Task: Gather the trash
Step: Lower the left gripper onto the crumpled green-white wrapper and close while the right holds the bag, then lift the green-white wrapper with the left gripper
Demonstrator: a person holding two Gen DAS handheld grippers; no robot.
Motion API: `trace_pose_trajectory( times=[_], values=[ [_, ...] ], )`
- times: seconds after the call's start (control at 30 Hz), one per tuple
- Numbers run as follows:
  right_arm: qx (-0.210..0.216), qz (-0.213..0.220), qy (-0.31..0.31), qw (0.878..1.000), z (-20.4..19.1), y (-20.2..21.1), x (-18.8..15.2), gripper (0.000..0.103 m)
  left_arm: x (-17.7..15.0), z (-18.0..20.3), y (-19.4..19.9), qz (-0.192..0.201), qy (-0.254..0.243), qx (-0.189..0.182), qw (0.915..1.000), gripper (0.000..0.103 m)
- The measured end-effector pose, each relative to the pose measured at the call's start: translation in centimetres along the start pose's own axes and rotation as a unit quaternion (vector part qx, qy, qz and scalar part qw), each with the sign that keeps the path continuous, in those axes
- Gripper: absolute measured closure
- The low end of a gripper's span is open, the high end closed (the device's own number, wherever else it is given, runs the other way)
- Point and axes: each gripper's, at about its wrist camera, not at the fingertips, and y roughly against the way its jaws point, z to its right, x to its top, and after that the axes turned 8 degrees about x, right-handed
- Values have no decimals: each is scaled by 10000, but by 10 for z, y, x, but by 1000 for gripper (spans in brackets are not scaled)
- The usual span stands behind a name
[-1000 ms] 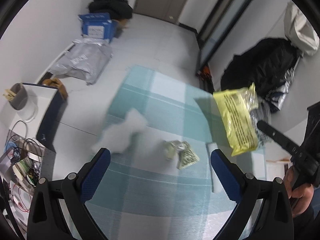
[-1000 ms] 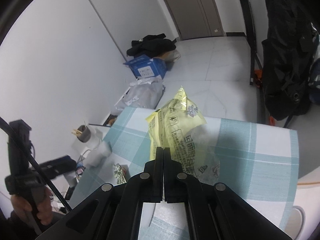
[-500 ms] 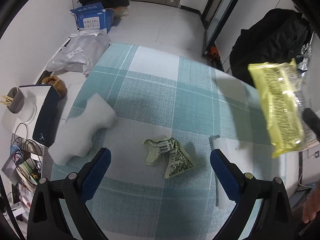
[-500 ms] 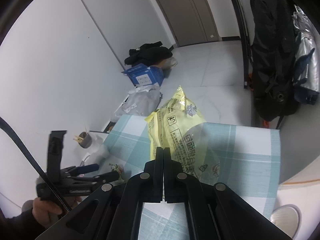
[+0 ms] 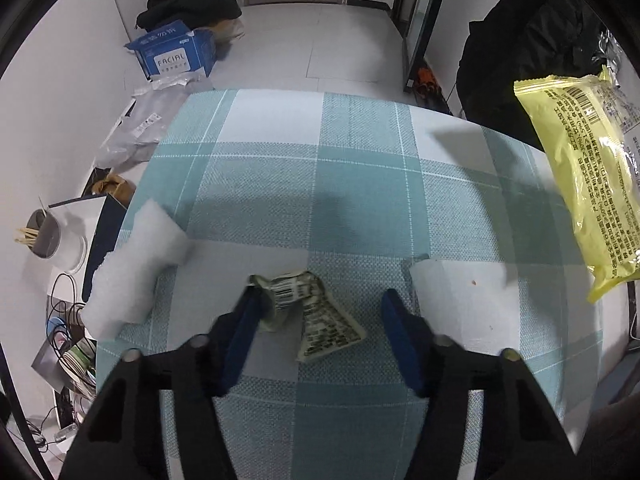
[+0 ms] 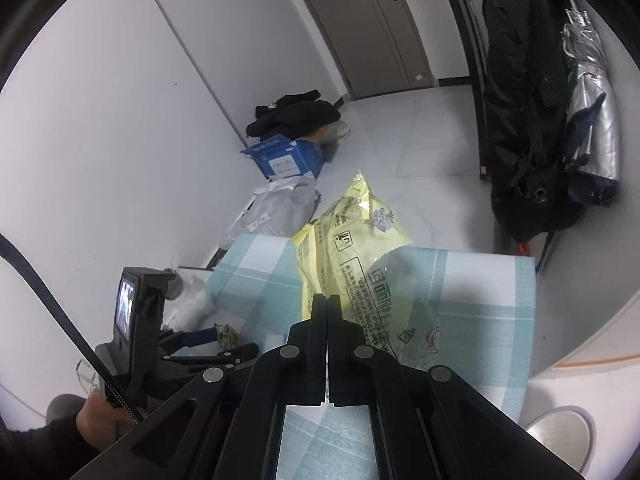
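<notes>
Yellow plastic of a snack wrapper point(image 6: 352, 248) is pinched at its lower edge between the closed fingertips of the right gripper point(image 6: 327, 304), and it is held up above the teal-and-white checked tablecloth point(image 5: 360, 184); in the left wrist view the same wrapper is seen hanging at the far right, clear of the cloth. The left gripper point(image 5: 320, 308) is pointed steeply down at the table, and its jaws have just been closing. A crumpled printed wrapper point(image 5: 316, 312) (barcode side partly up) lies on the cloth between the blue fingers point(image 5: 244, 328): the left finger is touching or overlapping its rolled end, while the right finger is still apart from it, so it is not yet pinched. Just outside the right finger a white tissue point(image 5: 460, 296) is spread flat on the cloth. Beyond the left finger, at the table's edge, a white foam piece point(image 5: 136, 276) is lying. Ahead of both fingers, past the table, a blue facial-tissue carton point(image 5: 176, 54) is standing on the floor beside grey plastic bags point(image 5: 148, 124).
</notes>
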Motion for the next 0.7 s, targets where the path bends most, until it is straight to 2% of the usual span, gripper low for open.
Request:
trace_pose_trajectory(
  times=[0.23,0.33,0.4,0.7],
  values=[
    [-42,-31,45,10000,-1,1,-1,103,0,0,1,64,20,-32,10000,75],
    [-64,-37,47,10000,-1,1,-1,103,1,-2,3,105,92,-170,9998,79],
    [-72,-32,39,10000,-1,0,-1,103,2,-4,6,152,136,-285,9994,86],
    [-152,-1,92,9998,-9,0,-5,103,2,-6,13,227,249,-626,9975,95]
  ],
)
